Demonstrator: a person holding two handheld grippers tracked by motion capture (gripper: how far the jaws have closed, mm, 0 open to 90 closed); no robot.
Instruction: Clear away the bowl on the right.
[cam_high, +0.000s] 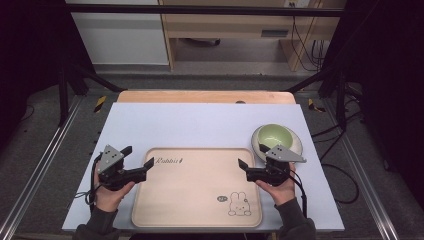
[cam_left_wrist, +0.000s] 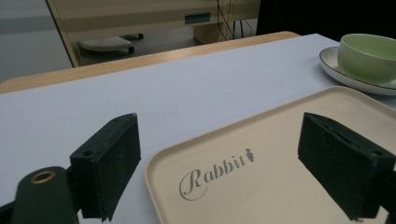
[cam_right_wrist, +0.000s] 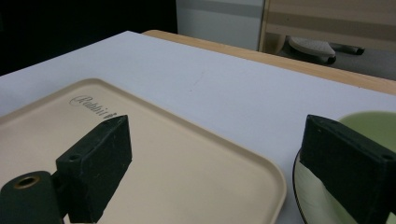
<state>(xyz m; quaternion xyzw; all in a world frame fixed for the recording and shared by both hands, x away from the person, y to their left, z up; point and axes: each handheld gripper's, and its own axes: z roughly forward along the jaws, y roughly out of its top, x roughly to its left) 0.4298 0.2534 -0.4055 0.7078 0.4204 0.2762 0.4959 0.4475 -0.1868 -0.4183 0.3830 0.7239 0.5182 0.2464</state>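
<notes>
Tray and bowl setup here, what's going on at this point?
A person holds a gripper in each hand over a beige tray on the table. The left gripper hovers at the tray's left edge, the right gripper at its right edge, both with jaws open and empty. A green bowl sits on a saucer beside the tray, untouched.

Tray (cam_right_wrist: 154, 154), green bowl (cam_right_wrist: 373, 123) — between wide jaws
</notes>
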